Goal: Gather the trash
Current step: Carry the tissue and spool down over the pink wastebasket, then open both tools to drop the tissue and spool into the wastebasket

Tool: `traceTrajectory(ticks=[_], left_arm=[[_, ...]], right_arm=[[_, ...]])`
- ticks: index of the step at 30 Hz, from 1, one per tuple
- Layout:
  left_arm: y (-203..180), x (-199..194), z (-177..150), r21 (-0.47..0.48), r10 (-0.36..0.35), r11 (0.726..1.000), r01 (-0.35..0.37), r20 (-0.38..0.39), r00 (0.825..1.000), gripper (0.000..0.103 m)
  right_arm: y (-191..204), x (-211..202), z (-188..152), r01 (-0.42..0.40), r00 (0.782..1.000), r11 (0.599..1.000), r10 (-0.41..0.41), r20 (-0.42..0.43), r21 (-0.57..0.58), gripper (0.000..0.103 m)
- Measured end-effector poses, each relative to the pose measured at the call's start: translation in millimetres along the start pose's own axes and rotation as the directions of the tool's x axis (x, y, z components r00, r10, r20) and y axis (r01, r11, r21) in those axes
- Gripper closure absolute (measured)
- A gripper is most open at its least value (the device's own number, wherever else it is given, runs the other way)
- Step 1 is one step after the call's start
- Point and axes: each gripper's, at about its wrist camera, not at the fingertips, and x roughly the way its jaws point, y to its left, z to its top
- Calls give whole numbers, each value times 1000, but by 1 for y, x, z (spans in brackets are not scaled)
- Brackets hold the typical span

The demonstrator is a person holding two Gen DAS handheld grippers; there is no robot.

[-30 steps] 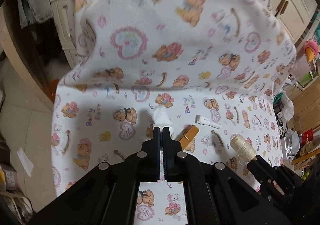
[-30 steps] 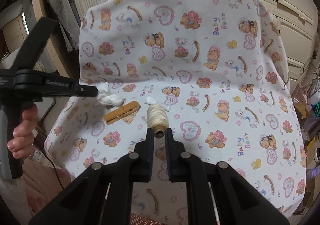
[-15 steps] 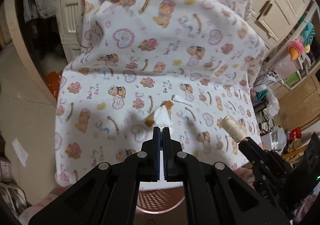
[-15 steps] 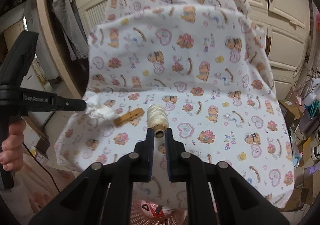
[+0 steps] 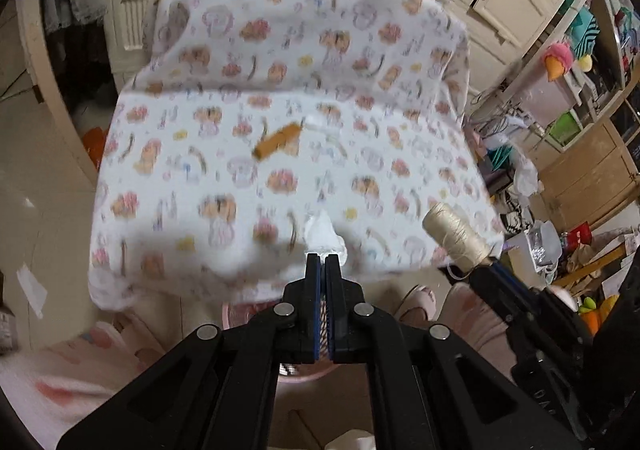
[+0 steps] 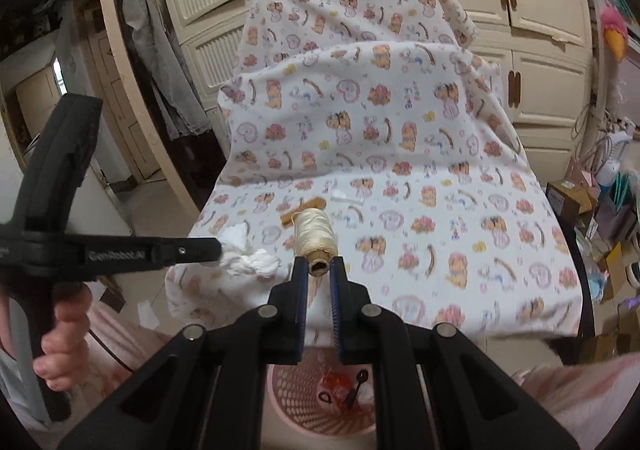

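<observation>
Your left gripper point(image 5: 322, 259) is squeezed tight on a crumpled white tissue point(image 6: 250, 258). Your right gripper point(image 6: 319, 267) pinches a spool of cream thread point(image 6: 314, 236) by its end. Only the right view shows the pink basket point(image 6: 320, 406) below, with bits inside, and your hand point(image 6: 64, 334) on the left handle. Both grippers tilt down, near the bear-print cloth's point(image 6: 420, 178) front edge. A wooden clothespin point(image 5: 277, 141) lies on the cloth.

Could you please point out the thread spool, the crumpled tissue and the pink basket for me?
thread spool point(image 6: 314, 232): right wrist view, wound thread.
crumpled tissue point(image 6: 250, 260): right wrist view, middle of the wad.
pink basket point(image 6: 294, 394): right wrist view, perforated inner wall.
</observation>
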Motion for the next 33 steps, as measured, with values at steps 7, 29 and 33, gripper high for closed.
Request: traceTrajectory(ticks=[7, 29, 33], left_arm=[[24, 53, -35, -31, 42, 998, -47, -140, 989, 102], [41, 163, -71, 27, 137, 990, -138, -403, 905, 101], [49, 175, -82, 37, 159, 987, -159, -441, 883, 101]], right_arm=[[-6, 34, -39, -11, 985, 1000, 13, -171, 8, 93], [-44, 169, -130, 118, 779, 992, -60, -624, 52, 93], [-57, 186, -152, 119, 709, 985, 4, -705, 124, 93]])
